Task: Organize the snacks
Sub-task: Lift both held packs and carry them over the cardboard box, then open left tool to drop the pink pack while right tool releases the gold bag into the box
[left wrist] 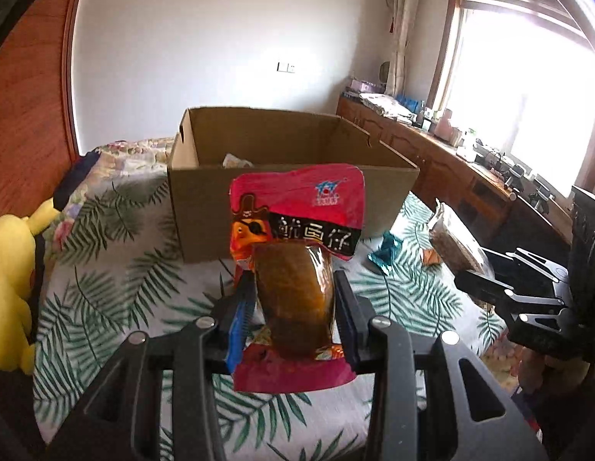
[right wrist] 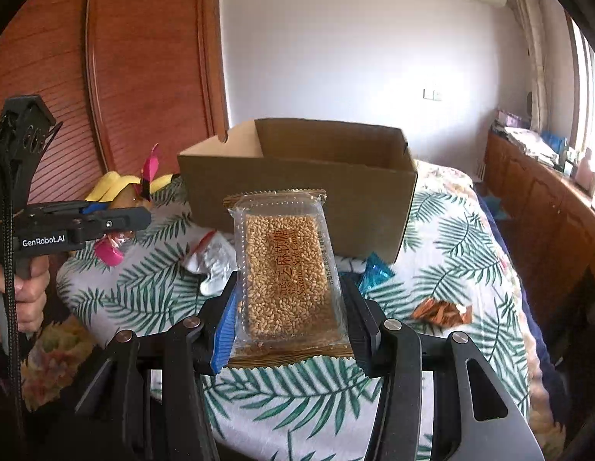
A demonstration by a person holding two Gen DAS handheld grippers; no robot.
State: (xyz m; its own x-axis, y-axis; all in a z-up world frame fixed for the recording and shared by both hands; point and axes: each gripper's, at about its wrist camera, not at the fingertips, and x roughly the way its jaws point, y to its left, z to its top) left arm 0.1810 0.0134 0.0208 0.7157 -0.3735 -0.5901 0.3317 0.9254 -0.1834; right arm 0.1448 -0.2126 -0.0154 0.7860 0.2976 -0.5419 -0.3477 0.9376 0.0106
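My left gripper [left wrist: 293,288] is shut on a red squid snack packet [left wrist: 297,230] and holds it upright above the bed, in front of an open cardboard box [left wrist: 205,207]. My right gripper [right wrist: 288,288] is shut on a clear sesame candy packet [right wrist: 286,265], also held up in front of the box [right wrist: 374,215]. The left gripper with its red packet also shows in the right wrist view [right wrist: 117,219] at the left. The right gripper shows in the left wrist view [left wrist: 486,280] at the right, with the sesame packet [left wrist: 455,246] in it. A pale packet [left wrist: 236,161] lies inside the box.
The bed has a leaf-print sheet [right wrist: 451,269]. Loose on it are a silver wrapper [right wrist: 213,261], a teal wrapper [right wrist: 374,272] and an orange wrapper [right wrist: 439,311]. A yellow plush toy [left wrist: 9,292] sits at the left. A wooden cabinet [left wrist: 451,169] runs along the window side.
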